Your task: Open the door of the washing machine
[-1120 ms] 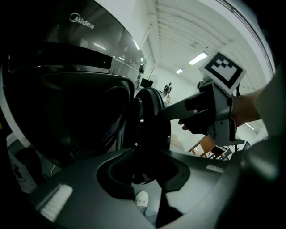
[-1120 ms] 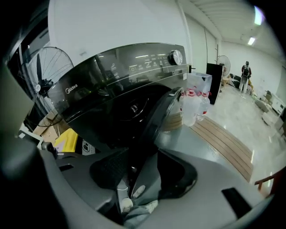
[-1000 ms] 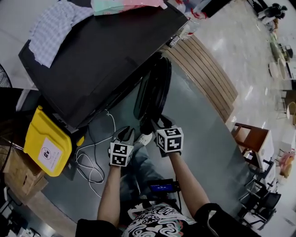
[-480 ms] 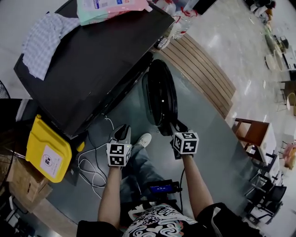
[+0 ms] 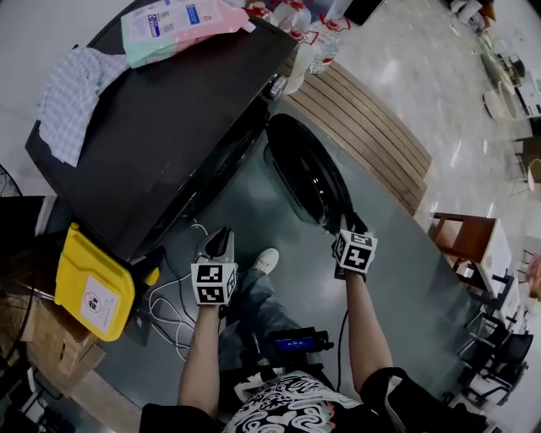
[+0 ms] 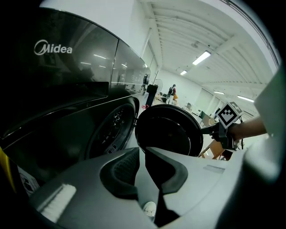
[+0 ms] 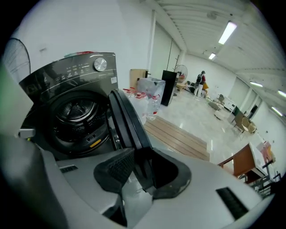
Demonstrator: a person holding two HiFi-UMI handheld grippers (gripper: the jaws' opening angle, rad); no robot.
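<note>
The dark front-loading washing machine (image 5: pixel 169 110) stands at the upper left of the head view. Its round door (image 5: pixel 308 173) is swung out from the drum opening (image 7: pixel 73 112). My right gripper (image 5: pixel 348 224) is at the door's free edge. In the right gripper view that edge (image 7: pixel 127 116) lies between the pads of the right gripper (image 7: pixel 140 167), which grip it as the jaws close. My left gripper (image 5: pixel 218 237) hangs low in front of the machine, apart from the door (image 6: pixel 170 134). The jaws of the left gripper (image 6: pixel 142 154) are closing, with a narrow gap and nothing between them.
A checked cloth (image 5: pixel 76 84) and a packet (image 5: pixel 182 21) lie on the machine's top. A yellow container (image 5: pixel 89 279) and a white cable (image 5: pixel 169 304) sit left of my feet. A wooden slatted platform (image 5: pixel 372 127), bottles (image 5: pixel 321 42) and a brown chair (image 5: pixel 461 245) stand to the right.
The door has swung further out to the right, and my right gripper has moved right with its edge. The left gripper has hardly shifted and its jaws have narrowed.
</note>
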